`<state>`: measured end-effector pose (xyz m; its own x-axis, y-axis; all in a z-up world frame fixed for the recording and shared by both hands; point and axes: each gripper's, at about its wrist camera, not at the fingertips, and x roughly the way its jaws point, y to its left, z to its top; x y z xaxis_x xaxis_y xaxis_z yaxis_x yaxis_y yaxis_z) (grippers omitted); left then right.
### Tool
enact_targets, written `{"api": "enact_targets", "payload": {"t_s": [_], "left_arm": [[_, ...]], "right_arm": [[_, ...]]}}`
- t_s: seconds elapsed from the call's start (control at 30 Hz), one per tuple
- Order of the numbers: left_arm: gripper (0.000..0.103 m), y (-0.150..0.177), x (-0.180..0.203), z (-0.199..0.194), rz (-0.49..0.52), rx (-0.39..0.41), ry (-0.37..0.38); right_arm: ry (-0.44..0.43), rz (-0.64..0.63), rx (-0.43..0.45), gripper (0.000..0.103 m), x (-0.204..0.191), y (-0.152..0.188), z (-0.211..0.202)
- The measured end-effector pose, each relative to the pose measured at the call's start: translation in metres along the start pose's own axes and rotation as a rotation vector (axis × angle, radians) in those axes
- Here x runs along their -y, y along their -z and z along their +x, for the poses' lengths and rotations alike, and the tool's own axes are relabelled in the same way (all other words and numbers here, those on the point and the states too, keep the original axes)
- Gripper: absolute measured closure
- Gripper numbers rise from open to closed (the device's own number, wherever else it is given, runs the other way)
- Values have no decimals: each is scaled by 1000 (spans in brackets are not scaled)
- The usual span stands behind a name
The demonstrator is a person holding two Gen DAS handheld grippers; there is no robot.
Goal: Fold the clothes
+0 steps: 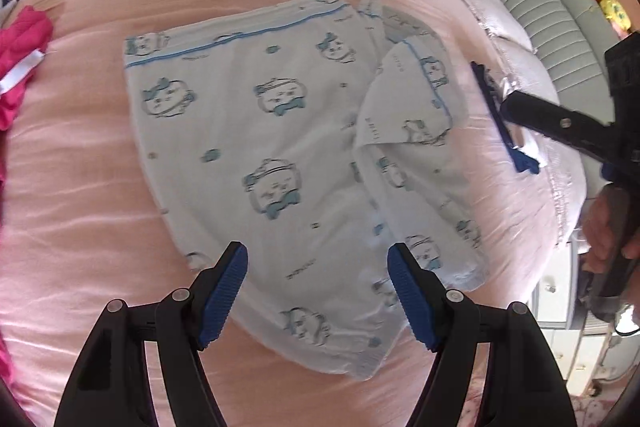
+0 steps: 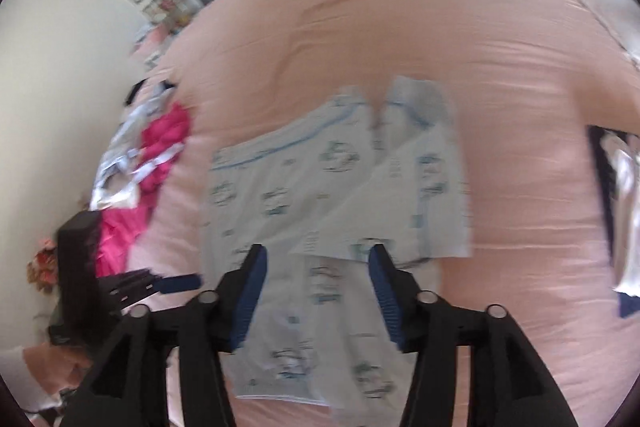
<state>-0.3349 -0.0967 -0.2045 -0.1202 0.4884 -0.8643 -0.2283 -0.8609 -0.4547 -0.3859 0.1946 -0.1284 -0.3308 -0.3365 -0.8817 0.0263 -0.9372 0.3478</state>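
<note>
Clothes are the job, yet the biggest thing in view is the pink bedcover [image 1: 100,187], a wide soft surface that gives a garment room to lie flat while it is worked.

Spread across its middle is the white printed garment [image 1: 280,147], patterned with small blue cartoon faces and edged with a blue piped hem along its far side. It lies mostly smooth. On its right side a flap [image 1: 404,107] is turned over onto the body, showing the paler underside, so I judge a first fold has been laid and the piece is partway done. The right wrist view is blurred but shows the same layout, with the flap [image 2: 360,203] lying diagonally over the cloth.

Off to the left edge of the bed sits a pink garment [image 1: 20,67], bunched with other laundry, probably waiting its turn out of the way.

Smaller still are the tools. The left gripper [image 1: 318,291] hangs over the near edge of the white garment with its jaws apart and nothing between them; the cloth lies below, unpinched. The right gripper [image 2: 316,295] is likewise spread wide and empty above the near part of the garment; seen from the left camera it [image 1: 504,123] sits just beside the flap's outer edge, over the bedcover, gripped by a hand [image 1: 604,231]. Both look placed to reach for the next edge.
</note>
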Motion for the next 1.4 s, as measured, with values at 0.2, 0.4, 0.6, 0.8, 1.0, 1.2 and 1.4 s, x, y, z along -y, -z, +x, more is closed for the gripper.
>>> {"api": "enact_targets", "payload": {"t_s": [0.2, 0.4, 0.6, 0.8, 1.0, 1.2, 1.4], "left_arm": [[32, -17, 59, 50, 35, 60, -80], [32, -49, 89, 77, 208, 114, -189], [32, -52, 87, 78, 220, 112, -177], [32, -70, 86, 70, 203, 187, -127], [38, -112, 58, 87, 74, 178, -139], [38, -121, 21, 75, -112, 165, -43], [38, -112, -25, 63, -405, 191, 148]], "right_arm": [[92, 285, -71, 47, 102, -4, 25], [-44, 166, -142, 52, 99, -25, 48], [-336, -13, -163, 94, 49, -54, 44], [-459, 23, -61, 51, 52, -83, 21], [-192, -8, -50, 51, 81, -111, 32], [-30, 2, -96, 51, 109, -138, 65], [-35, 34, -101, 51, 115, -151, 88]]}}
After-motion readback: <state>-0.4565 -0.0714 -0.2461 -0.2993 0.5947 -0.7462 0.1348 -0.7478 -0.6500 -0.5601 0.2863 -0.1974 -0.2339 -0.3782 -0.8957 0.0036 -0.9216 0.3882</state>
